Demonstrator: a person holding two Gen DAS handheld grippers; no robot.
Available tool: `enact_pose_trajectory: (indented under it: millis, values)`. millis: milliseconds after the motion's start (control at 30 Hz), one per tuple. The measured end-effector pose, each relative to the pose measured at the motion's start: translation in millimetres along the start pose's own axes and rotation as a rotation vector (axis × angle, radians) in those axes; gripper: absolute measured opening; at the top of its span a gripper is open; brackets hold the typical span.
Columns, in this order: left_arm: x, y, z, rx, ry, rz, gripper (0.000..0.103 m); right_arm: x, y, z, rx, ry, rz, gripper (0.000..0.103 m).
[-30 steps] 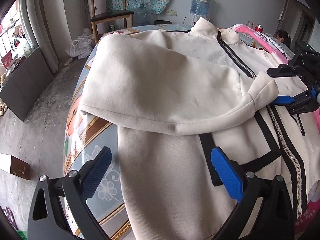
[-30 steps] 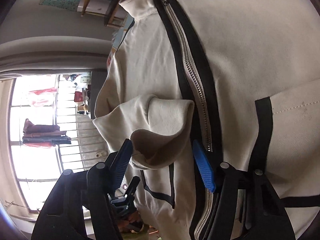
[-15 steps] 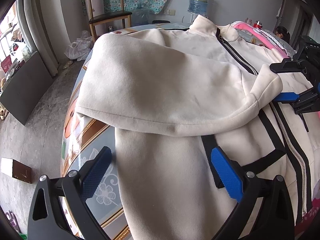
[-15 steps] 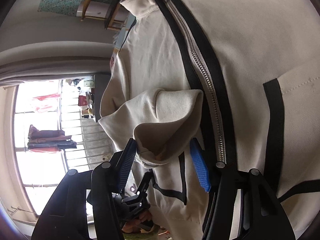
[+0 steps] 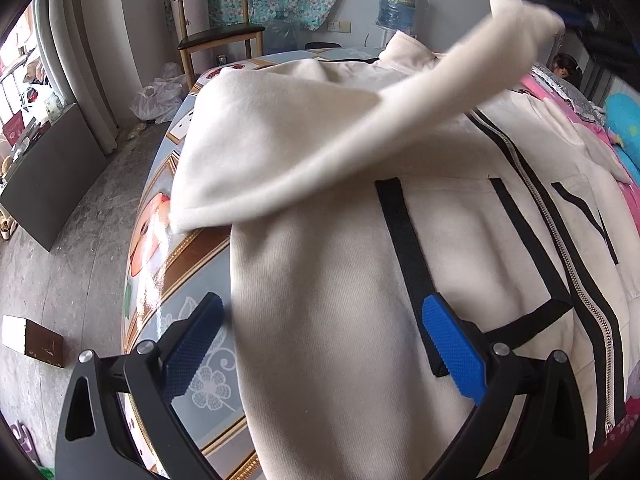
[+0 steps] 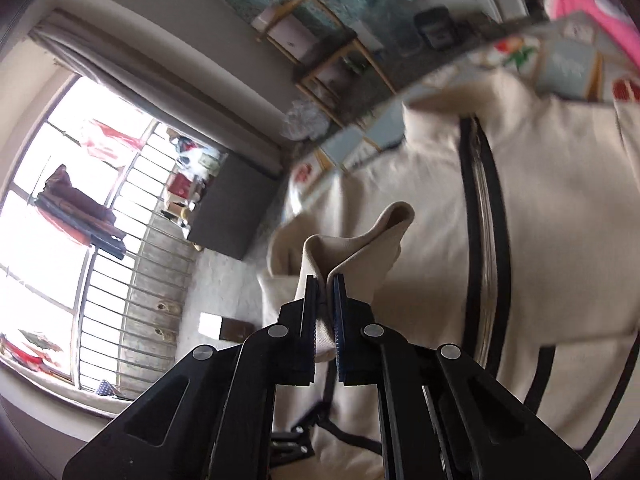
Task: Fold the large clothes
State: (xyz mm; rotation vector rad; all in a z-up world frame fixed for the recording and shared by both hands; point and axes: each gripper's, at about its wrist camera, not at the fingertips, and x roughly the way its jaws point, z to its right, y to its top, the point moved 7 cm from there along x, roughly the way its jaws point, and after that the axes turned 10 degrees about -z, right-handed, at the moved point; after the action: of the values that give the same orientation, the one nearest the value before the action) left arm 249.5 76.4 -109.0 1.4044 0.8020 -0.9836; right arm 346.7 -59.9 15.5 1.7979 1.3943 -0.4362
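1. While its jaws have just clamped tight, the right hand-held gripper [image 6: 325, 280] pinches the jacket's sleeve cuff [image 6: 360, 240], lifted toward upper right.
2. The left hand-held gripper [image 5: 320, 340] gapes wide over the cream zip jacket [image 5: 360, 320], spread across the patterned desk [image 5: 192, 256], gripping nothing.

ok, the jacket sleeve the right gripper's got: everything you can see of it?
The sleeve is cream, soft, fleece-like knit, belonging to the zip jacket spread on the patterned table. The right gripper is shut on its cuff, which bunches into folds above the pads. The sleeve hangs stretched in the air from the shoulder across the jacket's front, blurred. The left gripper is open and clear of it.
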Motion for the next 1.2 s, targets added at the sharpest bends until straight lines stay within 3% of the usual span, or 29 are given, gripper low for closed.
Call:
enact_pose_trajectory:
  millis: [100, 200, 367, 500, 733, 867, 933, 1133, 1200]
  values:
    - [0, 0, 0, 0.000, 0.000, 0.000, 0.098, -48, 39, -5, -0.056, -0.035, 0.147, 0.007]
    - [0, 0, 0, 0.002, -0.001, 0.000, 0.098, -82, 55, 26, -0.038, -0.085, 0.224, 0.007]
    - [0, 0, -1, -0.001, -0.001, 0.002, 0.098, -78, 34, 135, 0.120, -0.190, 0.172, 0.007]
    - [1, 1, -1, -0.001, 0.000, 0.003, 0.098, -61, 18, 189, 0.208, -0.239, 0.126, 0.007]
    - [1, 1, -1, -0.002, 0.001, 0.003, 0.098, -92, 16, 187, 0.205, -0.138, 0.228, 0.007]
    - [1, 1, -1, -0.002, 0.001, 0.003, 0.098, -81, -3, 216, 0.298, -0.173, 0.169, 0.007]
    - [1, 1, 0, -0.002, 0.001, 0.003, 0.098, -79, -14, 227, 0.334, -0.149, 0.151, 0.007]
    - [1, 0, 0, -0.002, 0.000, 0.004, 0.098, -91, -19, 211, 0.327, -0.047, 0.167, 0.007]
    - [1, 1, 0, -0.002, 0.000, 0.005, 0.098, -92, -19, 208, 0.314, -0.063, 0.166, 0.007]
